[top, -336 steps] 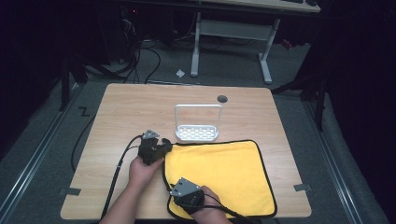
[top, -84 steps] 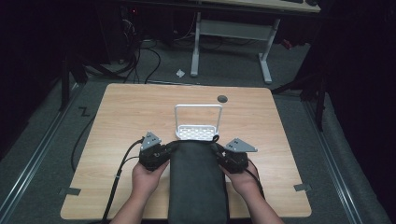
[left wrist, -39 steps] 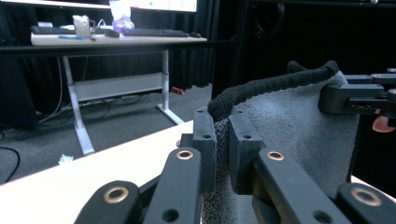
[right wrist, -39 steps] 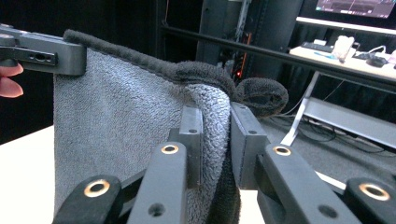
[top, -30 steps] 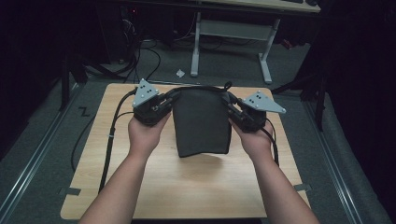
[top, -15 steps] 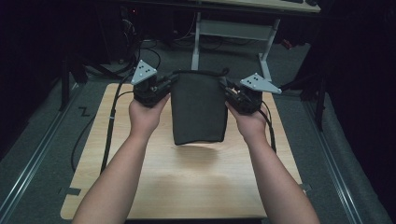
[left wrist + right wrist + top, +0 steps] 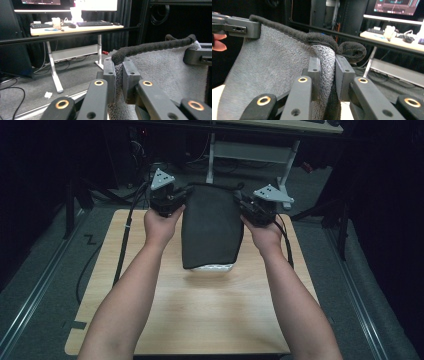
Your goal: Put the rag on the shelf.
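— Both hands went farther out over the counter (image 7: pixel 200 320) vs. half a sec ago, and the cloth (image 7: pixel 212 230) went with them; it hangs further toward the far edge now.

— Left side first?

— Left gripper (image 7: pixel 172 202): fingers (image 7: pixel 110 75) pinching the cloth's top left corner, hem bunched betw. them. Clear in the left gripper view.

— And the cloth itself?

— Dark grey, folded, held up off the counter, draping down betw. the two grippers. Top edge stretched across, w/ a black piped hem. Something white (image 7: pixel 215 268) peeks out under its bottom edge, prob. the small rack, but it's too covered to be sure.

— Right?

— Right gripper (image 7: pixel 252 210): fingers (image 7: pixel 313 75) clamped on the top right corner, hem curling over past them. Both forearms reach in from the near edge.
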The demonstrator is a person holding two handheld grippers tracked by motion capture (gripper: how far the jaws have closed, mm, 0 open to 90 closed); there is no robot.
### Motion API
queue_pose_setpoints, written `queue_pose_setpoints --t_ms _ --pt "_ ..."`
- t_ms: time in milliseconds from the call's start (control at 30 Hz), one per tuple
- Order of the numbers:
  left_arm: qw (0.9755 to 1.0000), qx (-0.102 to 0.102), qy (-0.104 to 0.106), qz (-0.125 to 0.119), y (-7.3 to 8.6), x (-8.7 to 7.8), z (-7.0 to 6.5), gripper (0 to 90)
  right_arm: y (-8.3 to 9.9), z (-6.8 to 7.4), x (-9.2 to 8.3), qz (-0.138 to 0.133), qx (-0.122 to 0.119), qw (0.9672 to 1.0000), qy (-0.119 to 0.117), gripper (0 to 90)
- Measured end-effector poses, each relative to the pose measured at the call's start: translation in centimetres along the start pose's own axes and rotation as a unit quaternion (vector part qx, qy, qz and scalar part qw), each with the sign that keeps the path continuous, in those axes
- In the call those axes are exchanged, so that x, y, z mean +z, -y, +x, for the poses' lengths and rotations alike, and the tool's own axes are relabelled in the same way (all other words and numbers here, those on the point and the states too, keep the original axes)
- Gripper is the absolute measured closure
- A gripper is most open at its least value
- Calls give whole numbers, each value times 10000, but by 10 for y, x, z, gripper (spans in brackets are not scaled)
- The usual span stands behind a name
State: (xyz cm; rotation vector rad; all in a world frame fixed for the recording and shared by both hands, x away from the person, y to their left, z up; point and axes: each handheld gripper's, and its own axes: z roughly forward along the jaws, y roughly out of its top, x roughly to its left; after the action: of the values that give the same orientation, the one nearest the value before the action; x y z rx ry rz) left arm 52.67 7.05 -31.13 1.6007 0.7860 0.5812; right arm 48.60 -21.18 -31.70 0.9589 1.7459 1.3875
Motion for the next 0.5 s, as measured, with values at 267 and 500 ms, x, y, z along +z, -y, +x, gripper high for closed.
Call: queue_pose_setpoints --t_ms 267,500 --pt "9980 -118 40 618 32 30 13 828 23 -14 20 487 -133 9987 16 776" --pt "9927 -348 79 1150 61 40 18 838 50 -22 32 959 1 9951 -239 777"
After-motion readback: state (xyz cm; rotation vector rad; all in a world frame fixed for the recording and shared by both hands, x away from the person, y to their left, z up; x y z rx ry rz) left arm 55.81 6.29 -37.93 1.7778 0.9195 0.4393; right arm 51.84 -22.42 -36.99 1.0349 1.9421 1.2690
